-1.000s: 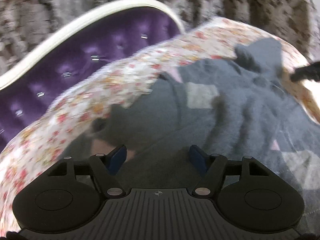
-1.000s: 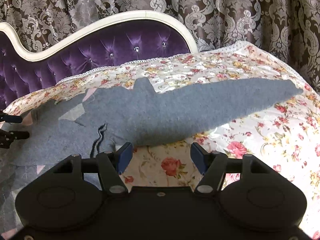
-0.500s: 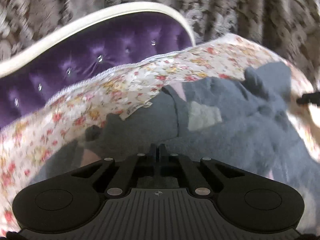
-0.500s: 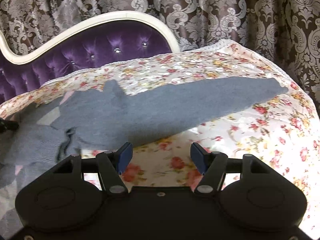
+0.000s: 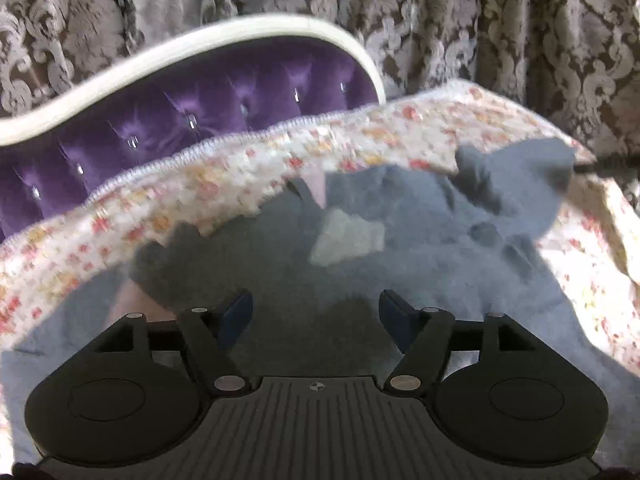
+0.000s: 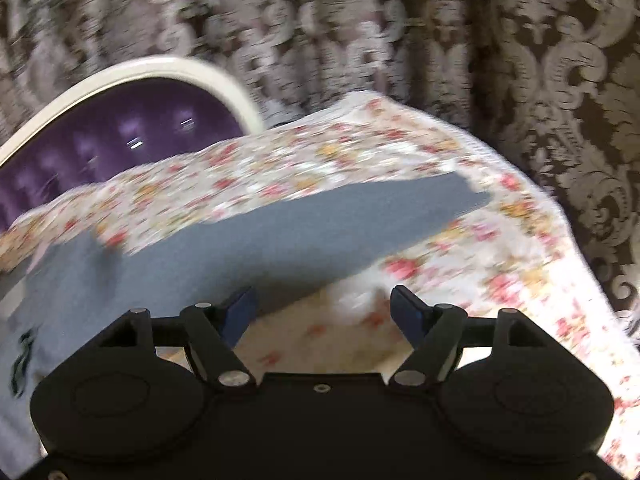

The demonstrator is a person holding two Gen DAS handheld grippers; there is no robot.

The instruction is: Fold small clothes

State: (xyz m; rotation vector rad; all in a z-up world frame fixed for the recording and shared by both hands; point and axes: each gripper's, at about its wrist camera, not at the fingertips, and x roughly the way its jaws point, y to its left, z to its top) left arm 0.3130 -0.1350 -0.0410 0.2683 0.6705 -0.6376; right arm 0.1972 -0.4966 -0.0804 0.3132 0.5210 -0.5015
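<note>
While both jaws opening, nothing gripped: left gripper (image 5: 316, 312) over near bunched grey garment (image 5: 400, 248), right gripper (image 6: 324, 308) near its long leg. Pinch edge cleanly, avoid snagging floral cover (image 6: 460, 264).

a bed (image 5: 240, 184) under a floral cover is carrying a grey garment (image 5: 420, 232), which is lying rumpled from 6 toward 2 o'clock in the left wrist view.
</note>
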